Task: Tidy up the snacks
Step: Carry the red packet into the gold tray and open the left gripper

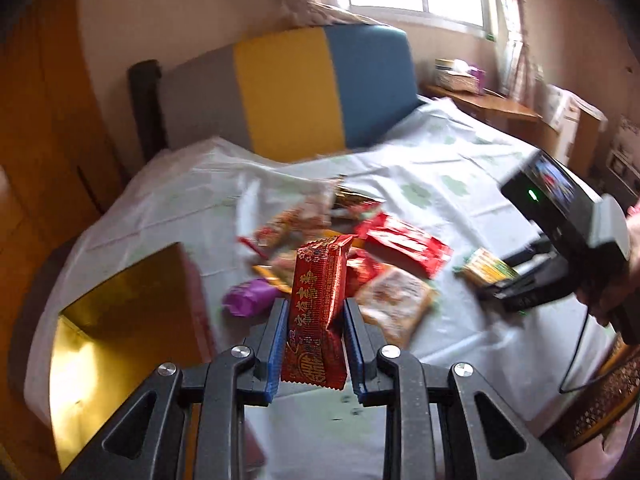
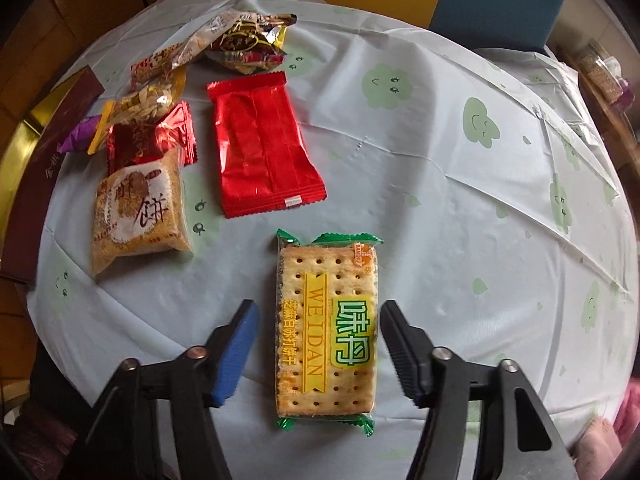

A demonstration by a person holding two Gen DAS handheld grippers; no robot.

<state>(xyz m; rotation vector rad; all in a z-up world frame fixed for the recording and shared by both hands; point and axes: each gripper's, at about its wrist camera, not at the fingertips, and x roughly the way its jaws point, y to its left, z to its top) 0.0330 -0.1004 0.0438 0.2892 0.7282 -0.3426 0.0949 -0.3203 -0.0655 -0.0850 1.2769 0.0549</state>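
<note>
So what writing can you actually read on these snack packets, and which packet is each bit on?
"WEIDAN": yellow band on the cracker packet.
"味丹": big green characters on the same packet.
"芝麻白苏打饼干": small yellow line beside the band, same packet.
"饼": brush character on the sesame cake packet.
Red wrapper held in the left fingers: gold characters, too blurred to read.
Maroon box: gold script, unreadable.

Black angular linkage arms with round silver screws carried the left gripper (image 1: 316,332); its ribbed pads (image 1: 276,344) were blue. The right gripper (image 2: 318,344) matched, its grey-and-black body showing a green light and trailing a thin black cable.
</note>
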